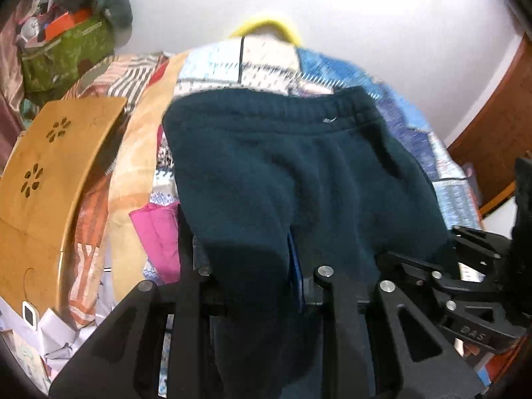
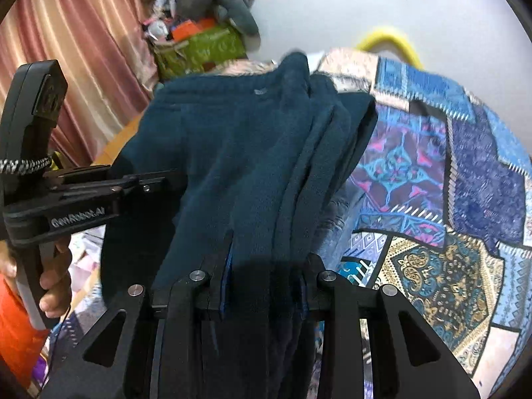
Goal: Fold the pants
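Observation:
Dark teal fleece pants (image 1: 299, 173) lie on a patchwork bedspread, waistband at the far end. My left gripper (image 1: 252, 266) is shut on the near fabric of the pants. In the right wrist view the pants (image 2: 239, 153) show several folded layers along their right side, and my right gripper (image 2: 262, 272) is shut on the near edge. The left gripper (image 2: 109, 193) shows at the left in that view, held in a hand, its tips hidden in the pants. The right gripper's body shows at the right edge of the left wrist view (image 1: 472, 266).
The patchwork bedspread (image 2: 449, 173) spreads to the right. A wooden board with flower cut-outs (image 1: 50, 179) lies at the left. A green bag of clutter (image 1: 66, 53) and grey clothes stand at the far left by a pink curtain (image 2: 83, 50). A yellow curved object (image 2: 389, 40) sits by the white wall.

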### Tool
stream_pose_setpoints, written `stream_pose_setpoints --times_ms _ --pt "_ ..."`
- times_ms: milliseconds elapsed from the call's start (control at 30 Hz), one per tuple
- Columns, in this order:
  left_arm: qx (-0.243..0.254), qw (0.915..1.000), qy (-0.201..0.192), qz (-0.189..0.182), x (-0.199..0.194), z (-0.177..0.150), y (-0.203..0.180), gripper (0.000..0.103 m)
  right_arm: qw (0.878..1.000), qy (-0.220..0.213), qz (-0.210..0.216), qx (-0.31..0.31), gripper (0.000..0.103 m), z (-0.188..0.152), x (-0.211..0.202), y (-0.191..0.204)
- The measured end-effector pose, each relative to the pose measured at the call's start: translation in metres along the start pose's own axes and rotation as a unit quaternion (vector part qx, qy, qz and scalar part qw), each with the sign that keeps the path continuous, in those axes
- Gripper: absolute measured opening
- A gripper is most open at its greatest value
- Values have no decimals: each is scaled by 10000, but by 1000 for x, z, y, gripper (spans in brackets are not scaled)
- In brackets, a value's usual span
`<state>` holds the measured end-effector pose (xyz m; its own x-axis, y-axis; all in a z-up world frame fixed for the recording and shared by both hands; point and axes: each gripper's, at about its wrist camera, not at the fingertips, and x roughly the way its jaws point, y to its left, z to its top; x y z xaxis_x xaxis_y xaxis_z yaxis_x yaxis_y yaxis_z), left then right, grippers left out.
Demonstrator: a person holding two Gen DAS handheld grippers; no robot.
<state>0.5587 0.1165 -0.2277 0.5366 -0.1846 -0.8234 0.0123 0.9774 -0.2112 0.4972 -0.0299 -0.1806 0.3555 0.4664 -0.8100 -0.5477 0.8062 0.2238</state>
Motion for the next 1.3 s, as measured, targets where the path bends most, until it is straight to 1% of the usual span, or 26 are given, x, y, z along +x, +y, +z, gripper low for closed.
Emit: stream_pose_setpoints --times_ms 100,167,233,333,433,500,600,700,767,833,900,933,967,1000,1033,1100,1133,1233,1300 --pt "-134 9995 281 -4 29 1 6 22 9996 256 -121 55 28 -5 20 -11" --pt "-192 9990 408 -7 42 1 11 24 9995 294 -47 104 29 -9 20 -17" --pt "-302 9985 430 -135 43 -2 17 28 9991 335 83 256 31 -12 17 -23" --pt "-442 9978 434 -216 34 -6 22 31 9989 313 138 331 35 -17 10 -23" --pt "-460 9979 438 -88 12 -13 22 32 9993 212 -45 289 36 -24 -4 -16" --pt "-481 9982 367 -14 -3 -14 19 32 9994 155 -210 219 36 -25 -16 -13" --pt "-440 9989 165 65 -33 -14 16 32 9995 -194 -190 143 36 -29 -51 -1" --pt "-226 9993 -222 201 -82 -17 3 32 9977 -644 -138 146 36 -32 -93 12" --pt "-19 9979 -574 288 -123 -22 -11 32 9940 -1077 -133 134 36 -35 -131 24" --pt "147 9952 -907 334 -159 -28 -24 32 9891 -1463 -113 90 36 -39 -163 37" --pt "345 9894 -1375 324 -205 -41 -42 32 9829 -1835 -127 -16 36 -43 -194 52" --pt "389 9871 -1528 294 -221 -46 -47 32 9786 -2048 -153 -132 36 -48 -215 66" --pt "452 9830 -1760 252 -247 -54 -56 32 9755 -2184 -178 -215 36 -51 -227 74" --pt "486 9796 -1935 227 -264 -61 -62 32 9711 -2358 -211 -314 36 -56 -241 83" --pt "528 9746 -2170 187 -287 -71 -70 32 9650 -2574 -262 -423 36 -63 -258 95" --pt "604 9663 -2500 142 -319 -88 -82 32 9533 -2952 -289 -573 36 -79 -287 115" --pt "678 9600 -2712 183 -338 -101 -90 32 9489 -3087 -283 -594 36 -85 -296 121" --pt "867 9425 -3207 357 -377 -136 -109 32 9351 -3468 -284 -676 36 -111 -325 143" --pt "929 9352 -3395 391 -392 -156 -117 33 9293 -3609 -328 -715 36 -122 -332 153"
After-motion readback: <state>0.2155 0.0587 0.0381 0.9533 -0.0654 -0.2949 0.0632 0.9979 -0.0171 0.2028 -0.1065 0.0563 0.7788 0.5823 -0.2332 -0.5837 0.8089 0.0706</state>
